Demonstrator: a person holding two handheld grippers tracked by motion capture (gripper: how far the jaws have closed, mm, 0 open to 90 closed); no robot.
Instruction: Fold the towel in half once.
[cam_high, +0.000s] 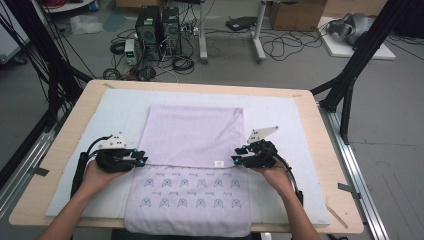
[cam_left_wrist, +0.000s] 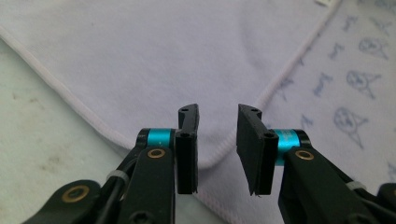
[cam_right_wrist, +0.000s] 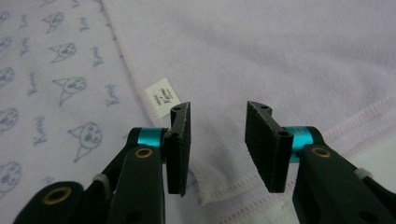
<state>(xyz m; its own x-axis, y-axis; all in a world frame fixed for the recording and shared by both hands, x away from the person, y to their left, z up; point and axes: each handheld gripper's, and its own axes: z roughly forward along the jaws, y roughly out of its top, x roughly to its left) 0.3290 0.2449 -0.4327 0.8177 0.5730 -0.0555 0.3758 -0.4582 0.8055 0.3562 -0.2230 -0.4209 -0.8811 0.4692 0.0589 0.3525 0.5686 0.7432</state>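
At the towel's (cam_high: 192, 165) folded edge, running nine to three o'clock across the table (cam_high: 310, 107), I hold my left gripper (cam_high: 141, 159) and right gripper (cam_high: 236, 156) spread over its two corners, nothing pinched, each corner at twelve o'clock between its jaws

A lab: computer towers (cam_high: 157, 30), floor cables (cam_high: 280, 47), cardboard boxes (cam_high: 295, 15).

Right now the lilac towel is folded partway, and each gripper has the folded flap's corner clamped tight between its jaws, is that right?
Not quite. The towel is folded partway, but neither corner is clamped. The left gripper view shows the left gripper with its jaws apart and the flap's corner lying in the gap below. The right gripper view shows the same for the right gripper.
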